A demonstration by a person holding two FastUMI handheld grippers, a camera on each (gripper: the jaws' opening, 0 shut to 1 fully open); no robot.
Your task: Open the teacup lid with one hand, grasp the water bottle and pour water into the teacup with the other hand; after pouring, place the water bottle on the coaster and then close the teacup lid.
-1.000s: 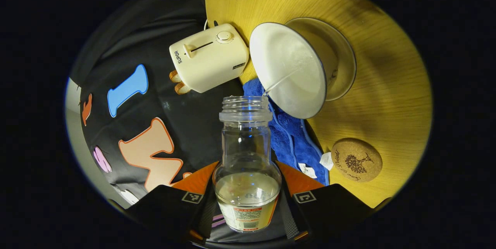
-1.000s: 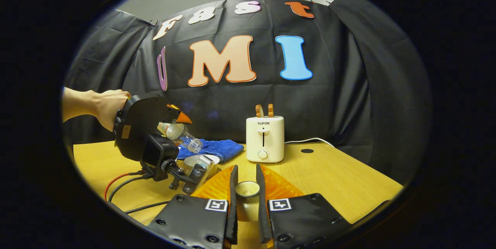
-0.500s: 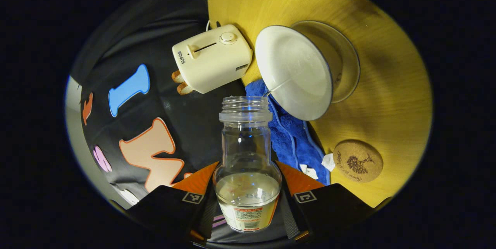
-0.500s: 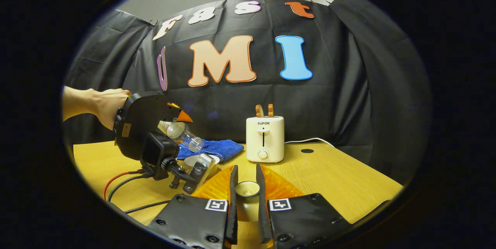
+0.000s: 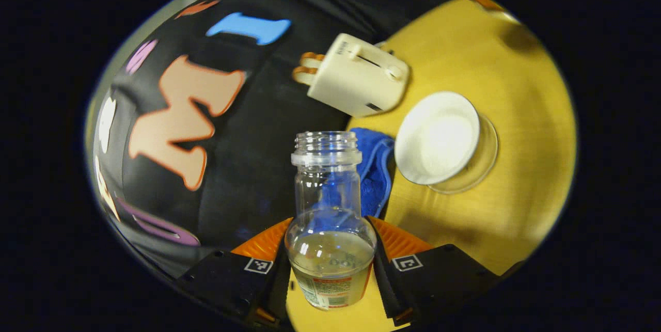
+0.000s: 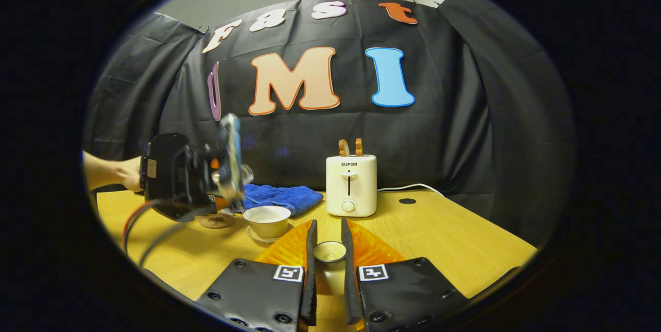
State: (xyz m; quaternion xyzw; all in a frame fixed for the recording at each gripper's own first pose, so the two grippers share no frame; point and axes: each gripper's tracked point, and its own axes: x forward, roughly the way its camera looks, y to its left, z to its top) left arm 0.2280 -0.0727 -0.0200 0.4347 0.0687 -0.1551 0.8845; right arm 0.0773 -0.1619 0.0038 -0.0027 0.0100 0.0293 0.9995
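My left gripper (image 5: 329, 228) is shut on a clear water bottle (image 5: 329, 203). The bottle has no cap, holds a little water at its base and stands nearly upright. In the right gripper view the bottle (image 6: 230, 159) is blurred, up and to the left of the white teacup (image 6: 267, 218). The teacup (image 5: 439, 138) stands open on a glass saucer (image 5: 485, 159), with liquid inside. A cork coaster (image 6: 217, 221) lies left of the cup. My right gripper (image 6: 327, 227) is shut on the small round teacup lid (image 6: 329, 252), low over the table.
A cream toaster (image 6: 348, 185) with two slices of toast stands behind the cup, its cord trailing right. A blue cloth (image 6: 279, 195) lies at the table's back edge. A hand (image 6: 111, 174) and cables hang at the left. The wooden table (image 6: 454, 239) spreads to the right.
The bottle has swung from its tilted pouring pose over the cup to nearly upright, and the stream has stopped. The left gripper drew back left of the cup. The right gripper holds still.
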